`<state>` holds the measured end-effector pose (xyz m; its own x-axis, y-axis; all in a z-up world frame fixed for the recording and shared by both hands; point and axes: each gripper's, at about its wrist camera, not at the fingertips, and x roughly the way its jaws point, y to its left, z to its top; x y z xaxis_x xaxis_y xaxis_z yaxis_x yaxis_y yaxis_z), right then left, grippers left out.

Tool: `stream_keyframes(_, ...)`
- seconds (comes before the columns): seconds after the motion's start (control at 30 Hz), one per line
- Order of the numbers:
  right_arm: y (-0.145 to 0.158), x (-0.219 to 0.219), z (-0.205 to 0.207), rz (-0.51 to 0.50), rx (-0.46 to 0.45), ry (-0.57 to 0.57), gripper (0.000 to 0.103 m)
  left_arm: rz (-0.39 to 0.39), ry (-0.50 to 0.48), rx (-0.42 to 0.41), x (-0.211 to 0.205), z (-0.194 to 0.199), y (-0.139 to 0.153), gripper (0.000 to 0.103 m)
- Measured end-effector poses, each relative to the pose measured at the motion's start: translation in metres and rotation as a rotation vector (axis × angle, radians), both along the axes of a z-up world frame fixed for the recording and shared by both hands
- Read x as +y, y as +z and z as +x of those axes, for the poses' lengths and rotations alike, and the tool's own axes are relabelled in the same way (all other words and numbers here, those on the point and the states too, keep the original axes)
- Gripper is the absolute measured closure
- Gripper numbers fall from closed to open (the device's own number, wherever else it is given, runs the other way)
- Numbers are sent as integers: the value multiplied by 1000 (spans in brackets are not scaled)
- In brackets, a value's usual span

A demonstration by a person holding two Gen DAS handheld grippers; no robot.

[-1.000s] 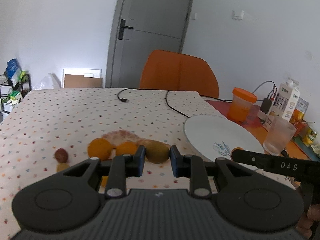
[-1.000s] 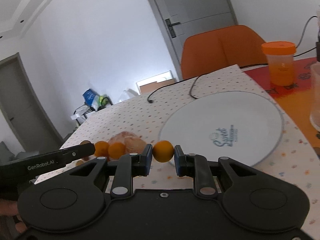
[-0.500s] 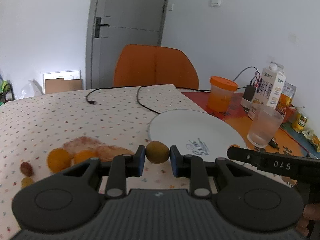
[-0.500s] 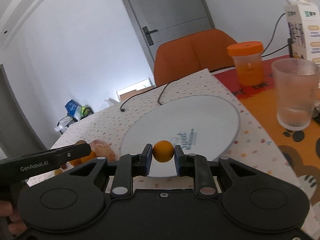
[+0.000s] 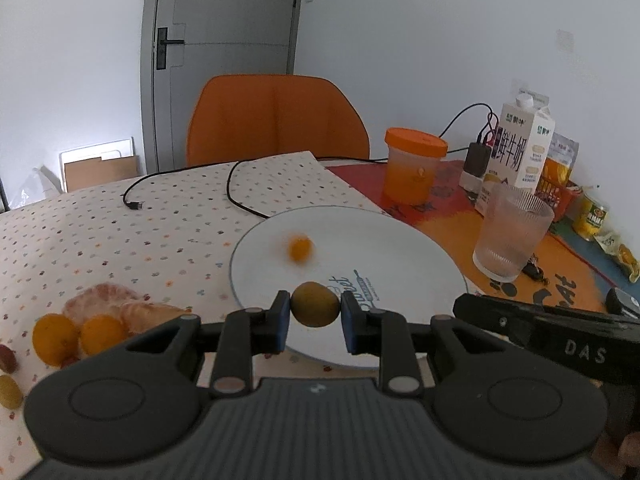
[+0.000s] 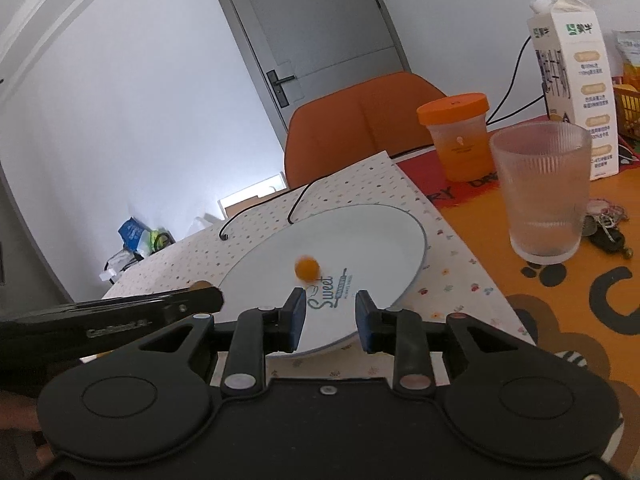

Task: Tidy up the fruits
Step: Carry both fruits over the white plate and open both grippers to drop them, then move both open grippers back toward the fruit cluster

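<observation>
Small round orange fruit (image 5: 300, 249), smeared by blur, on the white round plate (image 5: 400, 248) with the dark "Sweet" print, toward its left half; seen too from the right wrist (image 6: 307, 268), just beyond the fingertips. Right gripper (image 6: 331, 316) spread apart with nothing between its blue pads, poised over the near rim of the plate (image 6: 380, 232). Left gripper (image 5: 314, 318) clamped on an oval brownish-green kiwi (image 5: 314, 309), held over the plate's near edge. Further left on the dotted tablecloth (image 5: 120, 232): two more orange fruits (image 5: 54, 338) side by side, touching peeled pale-pink citrus segments (image 5: 120, 306), plus a small dark red fruit (image 5: 7, 354) and a yellowish one (image 5: 9, 391) at the frame edge. Right of the plate, a ribbed clear glass (image 5: 512, 232), an orange-lidded plastic jar (image 5: 414, 170) and a white milk carton (image 5: 522, 140) on the orange mat. Black cable (image 5: 236, 196) looping across the cloth; orange chair (image 5: 276, 116) behind the table.
</observation>
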<state>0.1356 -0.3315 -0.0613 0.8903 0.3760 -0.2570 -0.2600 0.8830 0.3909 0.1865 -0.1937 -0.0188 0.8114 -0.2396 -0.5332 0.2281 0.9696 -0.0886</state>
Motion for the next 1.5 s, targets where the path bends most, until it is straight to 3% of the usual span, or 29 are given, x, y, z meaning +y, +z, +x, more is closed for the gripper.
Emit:
stream_keyframes(0.27, -1, -3, -3, 10, -1, 5, 73, 4, 13, 0, 4, -2, 6, 71)
stream_keyframes(0.5, -2, -1, -2, 16, 1, 0, 65, 2, 60, 14, 28, -14, 7, 65)
stream_keyframes(0.83, -1, 16, -3, -7, -2, 20, 53, 1, 141, -13, 63, -36, 14, 29)
stream_keyframes(0.93, 0, 22, -3, -15, 0, 26, 47, -11, 146, -33, 73, -45, 16, 18)
stream_keyframes(1.1, 3, 34, -6, -26, -18, 53, 24, 1, 185, -47, 85, -58, 20, 16)
stream_keyframes(1.4, 9, 51, -11, -27, -42, 96, 3, -4, 233, -63, 111, -78, 22, 13)
stream_keyframes(1.5, 12, 60, -14, -21, -57, 133, 0, -14, 253, -62, 122, -83, 21, 12)
